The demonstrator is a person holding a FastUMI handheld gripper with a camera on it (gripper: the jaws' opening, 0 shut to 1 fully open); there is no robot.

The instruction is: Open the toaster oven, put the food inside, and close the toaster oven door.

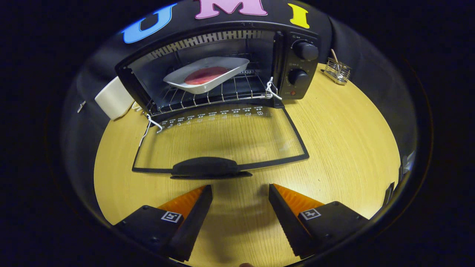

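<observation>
Gripper [240,191] spread wide and empty over the bench [345,148], just short of the door [222,139], which lies flat, handle [206,167] nearest, ready for lifting. Beyond, the dish [206,74] of food sits on the oven [237,70] rack. A wire holder [337,71] stands off right, clear.
</observation>
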